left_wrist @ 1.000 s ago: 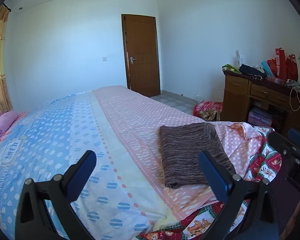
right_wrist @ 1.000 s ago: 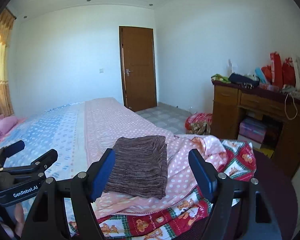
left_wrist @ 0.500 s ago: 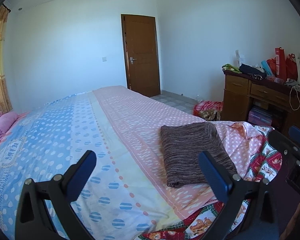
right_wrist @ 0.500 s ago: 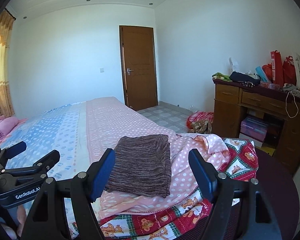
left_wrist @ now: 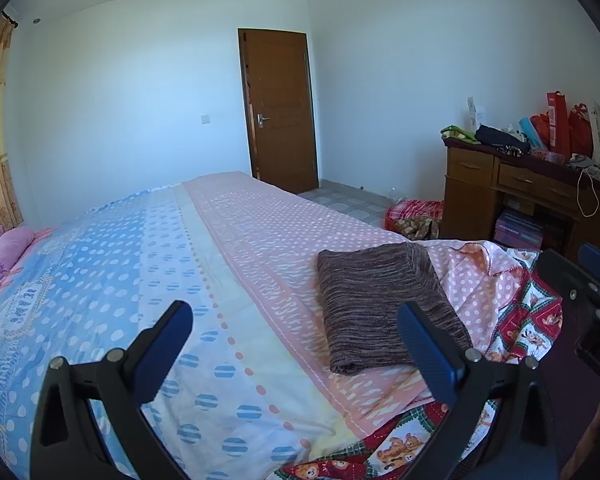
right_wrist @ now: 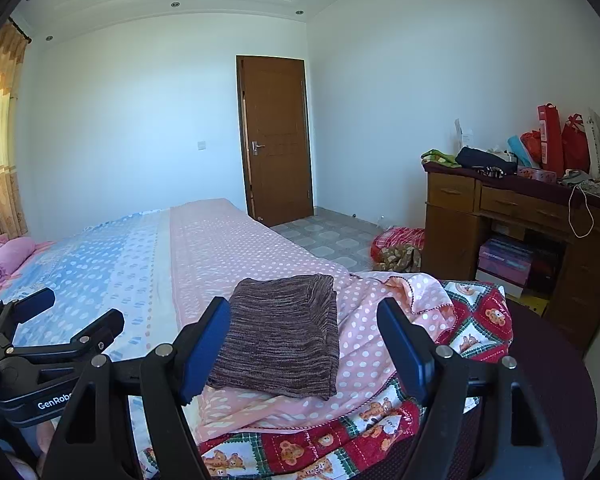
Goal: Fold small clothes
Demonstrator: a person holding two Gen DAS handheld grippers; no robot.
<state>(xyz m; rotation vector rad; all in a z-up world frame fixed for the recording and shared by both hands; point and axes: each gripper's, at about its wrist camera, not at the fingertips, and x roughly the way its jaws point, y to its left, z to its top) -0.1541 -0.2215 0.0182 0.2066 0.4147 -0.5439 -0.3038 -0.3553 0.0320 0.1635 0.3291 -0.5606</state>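
A folded brown knit garment (left_wrist: 384,300) lies flat on the pink dotted part of the bed sheet (left_wrist: 260,232), near the bed's right edge; it also shows in the right wrist view (right_wrist: 284,332). My left gripper (left_wrist: 296,340) is open and empty, held above the bed, with the garment just behind its right finger. My right gripper (right_wrist: 304,340) is open and empty, held short of the garment's near edge. The left gripper also appears at the left of the right wrist view (right_wrist: 60,320).
A red bear-print quilt (right_wrist: 476,324) hangs over the bed's near right corner. A wooden desk (right_wrist: 512,220) piled with bags stands at the right. A red bundle (right_wrist: 400,244) lies on the tiled floor. A pink blanket (left_wrist: 4,248) lies far left. The brown door (left_wrist: 280,108) is shut.
Both grippers have lifted and drawn back slightly from the garment, so it sits a little lower in the views. The garment has not moved. Both grippers stay open.
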